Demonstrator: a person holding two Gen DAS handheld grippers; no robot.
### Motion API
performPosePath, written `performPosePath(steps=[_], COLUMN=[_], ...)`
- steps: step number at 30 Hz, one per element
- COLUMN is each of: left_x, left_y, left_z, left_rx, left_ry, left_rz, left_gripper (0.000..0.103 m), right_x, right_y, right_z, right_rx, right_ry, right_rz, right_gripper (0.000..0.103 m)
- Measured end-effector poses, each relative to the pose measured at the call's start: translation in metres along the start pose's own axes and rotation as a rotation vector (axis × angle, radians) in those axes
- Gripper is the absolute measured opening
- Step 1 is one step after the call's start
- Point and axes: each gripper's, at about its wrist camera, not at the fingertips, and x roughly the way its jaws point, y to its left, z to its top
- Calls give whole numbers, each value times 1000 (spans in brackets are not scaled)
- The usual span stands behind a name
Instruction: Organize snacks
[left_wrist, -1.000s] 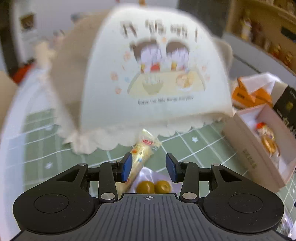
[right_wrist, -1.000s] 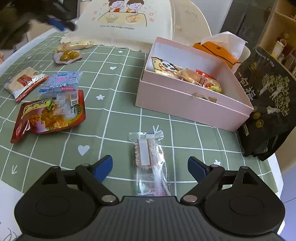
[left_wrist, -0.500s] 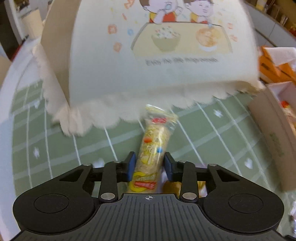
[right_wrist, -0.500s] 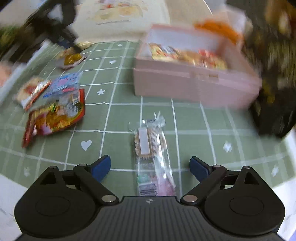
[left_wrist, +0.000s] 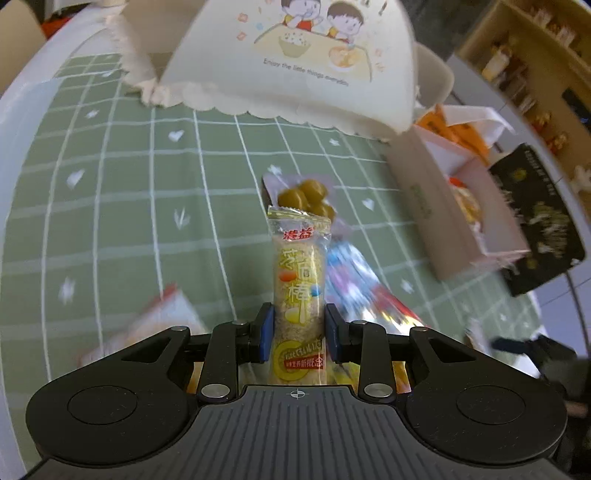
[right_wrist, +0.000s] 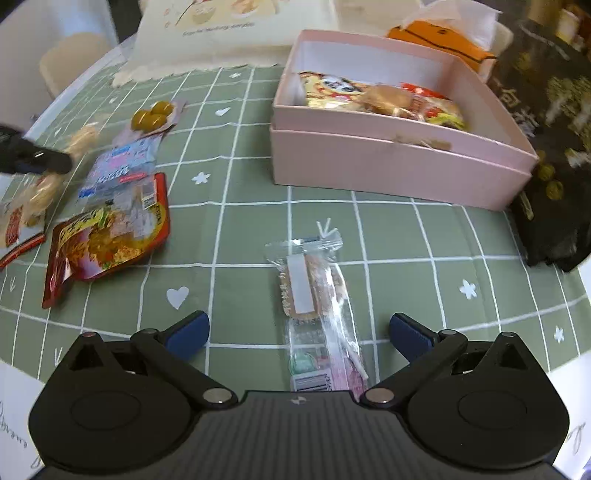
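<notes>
One yellow snack bar (left_wrist: 298, 295) was pinched upright by the left gripper (left_wrist: 298, 338), lifted above the desk (left_wrist: 110, 221); the right gripper (right_wrist: 298, 330) was spread over a clear-wrapped snack (right_wrist: 317, 295). Carrying to the pink box (right_wrist: 399, 162) was judged next.

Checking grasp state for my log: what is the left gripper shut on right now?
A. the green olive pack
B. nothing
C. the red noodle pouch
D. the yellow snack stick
D: in the left wrist view the left gripper pinches the yellow snack stick between both blue pads, while the olive pack lies beyond on the cloth.
</notes>
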Motion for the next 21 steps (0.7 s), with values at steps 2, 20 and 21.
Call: performPosePath(steps=[2,20,21], left_x=[-19,-65,-65], left_y=[1,5,1], left_z=[-18,-110,-112], left_rx=[-39,-147,-136], left_ry=[-29,-8,-4], left_rz=[-4,-47,-57], left_gripper=[33,33,33], right_x=[-12,29,17], right_y=[13,151,144], right_z=[7,102,97], right_rx=[-56,-257,-252], right_ry=[-64,-25,-40], right_rz=[-26,143,156], right_gripper=[84,59,59])
